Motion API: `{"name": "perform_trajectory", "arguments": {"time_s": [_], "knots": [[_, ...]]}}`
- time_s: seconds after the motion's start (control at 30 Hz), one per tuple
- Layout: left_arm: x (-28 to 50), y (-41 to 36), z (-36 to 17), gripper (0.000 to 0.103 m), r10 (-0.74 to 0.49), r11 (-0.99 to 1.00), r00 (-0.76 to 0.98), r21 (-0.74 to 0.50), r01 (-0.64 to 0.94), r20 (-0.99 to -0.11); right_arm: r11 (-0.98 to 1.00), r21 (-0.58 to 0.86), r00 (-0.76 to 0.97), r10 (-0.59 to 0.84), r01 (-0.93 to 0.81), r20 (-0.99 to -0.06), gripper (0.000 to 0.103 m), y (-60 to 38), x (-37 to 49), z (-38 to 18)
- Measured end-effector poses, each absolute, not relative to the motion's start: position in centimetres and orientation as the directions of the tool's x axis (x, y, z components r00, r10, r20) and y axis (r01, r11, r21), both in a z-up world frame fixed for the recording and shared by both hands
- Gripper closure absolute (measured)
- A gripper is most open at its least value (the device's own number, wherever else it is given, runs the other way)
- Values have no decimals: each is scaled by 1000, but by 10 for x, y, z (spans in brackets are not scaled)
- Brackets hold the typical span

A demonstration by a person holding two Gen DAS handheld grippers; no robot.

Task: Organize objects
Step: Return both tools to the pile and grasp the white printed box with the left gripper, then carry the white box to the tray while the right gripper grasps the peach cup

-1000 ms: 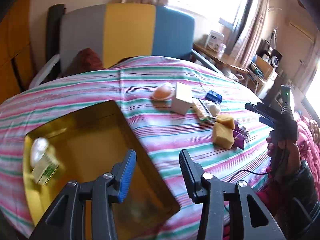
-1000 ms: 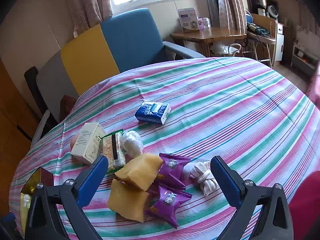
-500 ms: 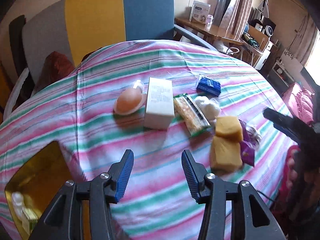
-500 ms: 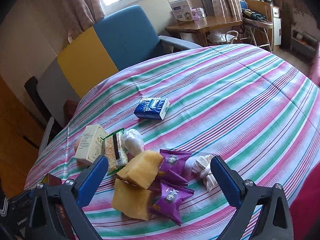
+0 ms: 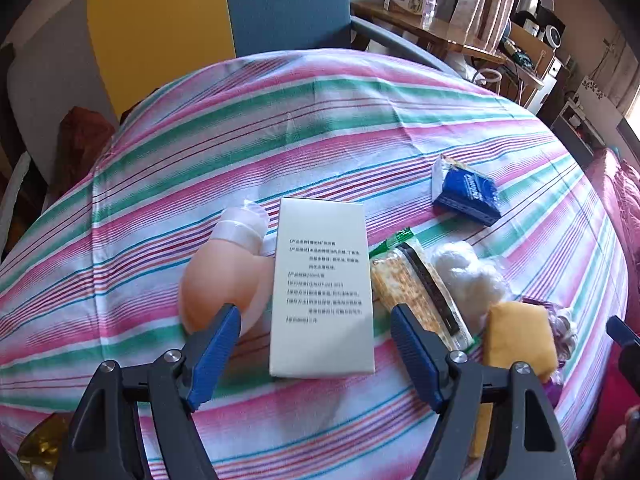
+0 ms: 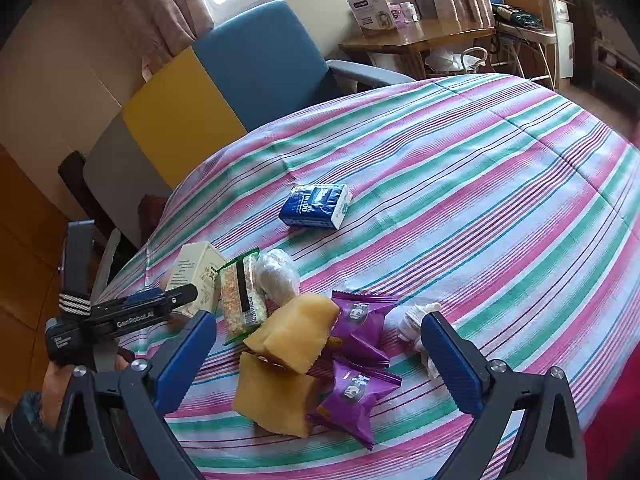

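Observation:
My left gripper (image 5: 316,344) is open, its blue-padded fingers on either side of the near end of a white box (image 5: 322,288) lying on the striped tablecloth. A peach squeeze bottle (image 5: 216,280) lies left of the box, a cracker pack (image 5: 416,292) right of it. My right gripper (image 6: 320,360) is open above two yellow sponges (image 6: 292,360) and two purple snack packs (image 6: 356,344). A blue tissue pack (image 6: 316,206) lies farther back. The left gripper (image 6: 120,316) also shows in the right wrist view, by the box (image 6: 196,272).
A gold tray corner (image 5: 36,452) shows at the lower left. A white wrapped ball (image 6: 276,276) and white knotted cloth (image 6: 416,316) lie among the items. A blue, yellow and grey chair (image 6: 224,88) stands behind the table; a wooden side table (image 6: 420,40) is beyond.
My left gripper has swung right from the gold tray to the white box and come in close around it. The right gripper has barely moved.

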State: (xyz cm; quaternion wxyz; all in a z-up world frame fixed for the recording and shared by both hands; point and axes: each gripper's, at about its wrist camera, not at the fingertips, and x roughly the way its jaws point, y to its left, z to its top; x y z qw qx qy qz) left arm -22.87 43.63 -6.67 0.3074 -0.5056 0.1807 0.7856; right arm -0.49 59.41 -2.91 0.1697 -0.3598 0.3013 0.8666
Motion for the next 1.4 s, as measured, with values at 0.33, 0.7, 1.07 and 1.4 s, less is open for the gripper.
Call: {"name": "perform_trajectory", "arguments": {"time_s": [0.33,0.7,1.07,1.4], "knots": [[-209,444,-72,53,298,-713,-366,49,-699,-882,-760,385,-675,94,-524,-732,0,594,-4,-29],[-131,319,-12,53,437,-754,-409,-79,-652,-801,-788,349,-673,108,-507,-732,0,588,-7,-27],[-81,160,7,53,429,-861,-511,-167,-480,-745,-900,233,-659,76,-368,-748,4,536,-25,-22],[-58,92,-7,53,400,-902,-543,-212,-376,-739,-964,195,-631,-37,-183,-775,8,439,-115,-13]]}}
